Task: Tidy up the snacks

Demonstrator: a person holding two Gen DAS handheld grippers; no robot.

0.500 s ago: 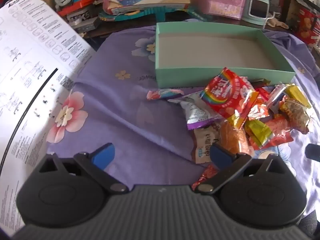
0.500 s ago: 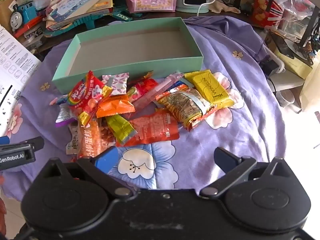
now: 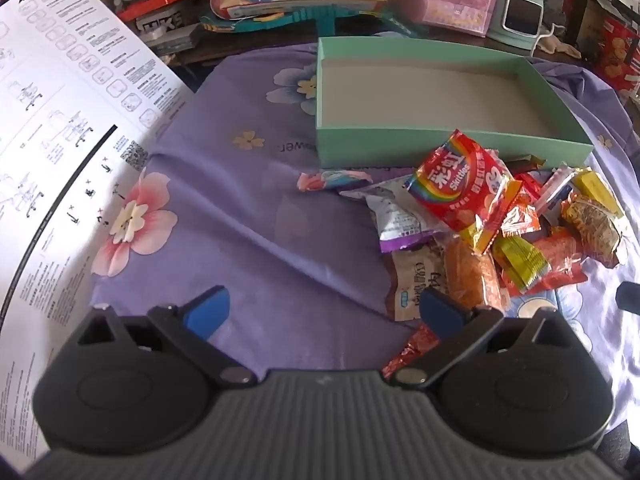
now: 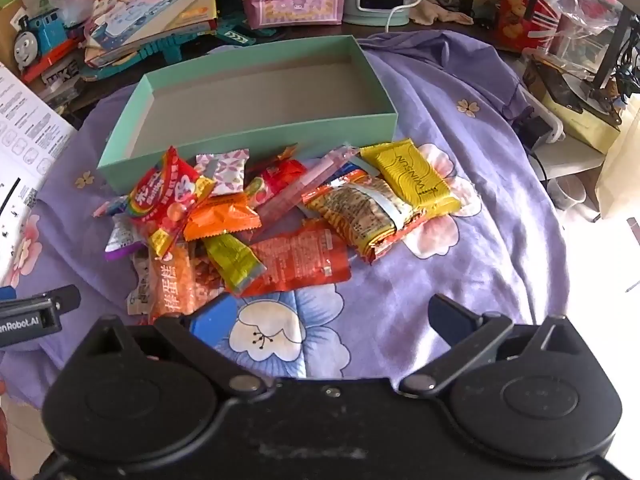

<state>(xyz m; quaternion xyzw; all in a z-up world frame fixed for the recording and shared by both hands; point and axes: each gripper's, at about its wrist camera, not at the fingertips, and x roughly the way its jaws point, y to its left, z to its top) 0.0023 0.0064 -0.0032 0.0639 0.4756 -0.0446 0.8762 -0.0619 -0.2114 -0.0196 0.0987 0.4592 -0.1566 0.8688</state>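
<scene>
While both tongs (image 3: 324,312) (image 4: 328,320) gape unladen, snack packets (image 4: 280,216) crowd the green box's (image 4: 248,136) front wall.

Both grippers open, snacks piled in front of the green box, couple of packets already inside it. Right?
Not quite: the green box is empty, as the right wrist view shows right down to its bare floor. The rest holds: the left gripper and right gripper are open, and the snacks lie piled on the cloth in front of the box.

Brown-and-white packet (image 3: 414,280) half under the snack pile (image 3: 500,232), instruction sheet (image 3: 60,140) cut off (left edge), background clutter blurred
</scene>
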